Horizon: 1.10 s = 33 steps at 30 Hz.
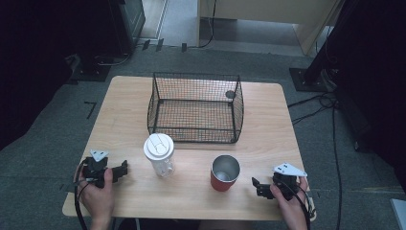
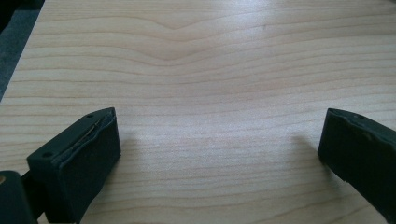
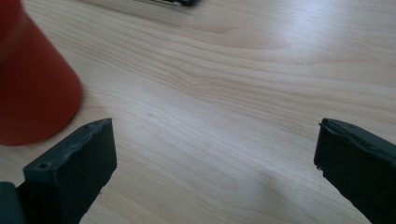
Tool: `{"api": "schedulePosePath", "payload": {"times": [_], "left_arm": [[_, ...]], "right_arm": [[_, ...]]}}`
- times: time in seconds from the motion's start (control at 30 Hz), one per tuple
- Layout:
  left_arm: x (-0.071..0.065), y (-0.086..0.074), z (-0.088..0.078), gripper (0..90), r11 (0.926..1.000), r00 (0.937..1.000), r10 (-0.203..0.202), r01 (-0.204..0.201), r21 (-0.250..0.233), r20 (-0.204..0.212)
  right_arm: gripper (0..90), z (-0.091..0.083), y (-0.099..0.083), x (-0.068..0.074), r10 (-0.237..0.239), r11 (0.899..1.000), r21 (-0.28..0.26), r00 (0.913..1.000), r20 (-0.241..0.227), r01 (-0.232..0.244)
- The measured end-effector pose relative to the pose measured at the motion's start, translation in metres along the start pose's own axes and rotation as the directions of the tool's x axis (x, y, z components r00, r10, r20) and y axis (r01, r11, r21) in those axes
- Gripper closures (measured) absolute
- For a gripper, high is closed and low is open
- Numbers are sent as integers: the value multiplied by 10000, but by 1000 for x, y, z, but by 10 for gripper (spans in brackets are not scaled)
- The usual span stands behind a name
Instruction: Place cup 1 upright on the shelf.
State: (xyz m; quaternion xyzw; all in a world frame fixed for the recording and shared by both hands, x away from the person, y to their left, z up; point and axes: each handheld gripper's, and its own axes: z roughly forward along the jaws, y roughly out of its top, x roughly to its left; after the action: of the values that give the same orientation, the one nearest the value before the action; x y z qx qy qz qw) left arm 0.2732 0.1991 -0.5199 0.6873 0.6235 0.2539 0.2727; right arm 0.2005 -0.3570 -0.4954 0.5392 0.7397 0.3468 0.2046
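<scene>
I see a pale wooden table [image 1: 268,143] with rounded corners and a wavy grain, standing on grey carpet with dark stands and loose cables around it. I take the black wire-mesh basket [image 1: 195,108] as my landmark: it is boxy, open at the top, its long axis running across the table, and it sits on the far half of the tabletop. Just in front of its left corner stands a clear plastic bottle [image 1: 160,154] with a round white lid, upright, tilted a little in my view. In front of the basket's right corner, a bit nearer me, stands a red cup [image 1: 224,173] with a shiny metal inside, its mouth facing up; it tapers toward the base.

My left gripper [image 1: 119,170] rests well in front of the basket's left side, left of the bottle, jaws pointing right toward it. In the left gripper view the matte black jaws stand wide apart over bare wood. My right gripper [image 1: 257,185] lies right of the cup, jaws pointing left. In the right gripper view its jaws are also spread, with the cup's smooth red wall beside the left jaw, apart from it.
</scene>
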Motion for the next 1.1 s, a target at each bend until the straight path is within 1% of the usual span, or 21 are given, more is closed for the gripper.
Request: {"api": "schedulePosePath", "payload": {"times": [0.1,0.17,0.23,0.4,0.5,0.63,0.87,1.0,1.1], "left_arm": [[0,0,0,0,10000,10000,0,0,0,0],[0,0,0,0,10000,10000,-9,9,-7,-1],[0,0,0,0,10000,10000,-6,6,-7,-2],[0,0,0,0,10000,10000,-1,1,-7,-5],[0,0,0,0,10000,10000,0,0,-2,-4],[0,0,0,0,10000,10000,-1,1,-5,-3],[0,0,0,0,10000,10000,-4,4,-2,-1],[0,0,0,0,10000,10000,-4,4,-2,-4],[0,0,0,0,10000,10000,-8,8,-9,-2]], "right_arm": [[0,-4,4,7,-212,9995,-225,9998,-16,211],[0,-7,6,12,-267,9990,-363,9996,-33,266],[0,-10,9,16,-360,9982,-486,9992,-161,352],[0,-15,14,27,-509,9973,-545,9981,-361,489],[0,-18,17,32,-540,9969,-592,9981,-293,522],[0,-18,18,36,-630,9963,-602,9973,-374,607],[0,-20,20,47,-832,9946,-675,9939,-722,783],[0,-22,22,54,-1049,9927,-701,9900,-948,985],[0,-23,24,59,-1034,9925,-769,9879,-1157,949]]}}
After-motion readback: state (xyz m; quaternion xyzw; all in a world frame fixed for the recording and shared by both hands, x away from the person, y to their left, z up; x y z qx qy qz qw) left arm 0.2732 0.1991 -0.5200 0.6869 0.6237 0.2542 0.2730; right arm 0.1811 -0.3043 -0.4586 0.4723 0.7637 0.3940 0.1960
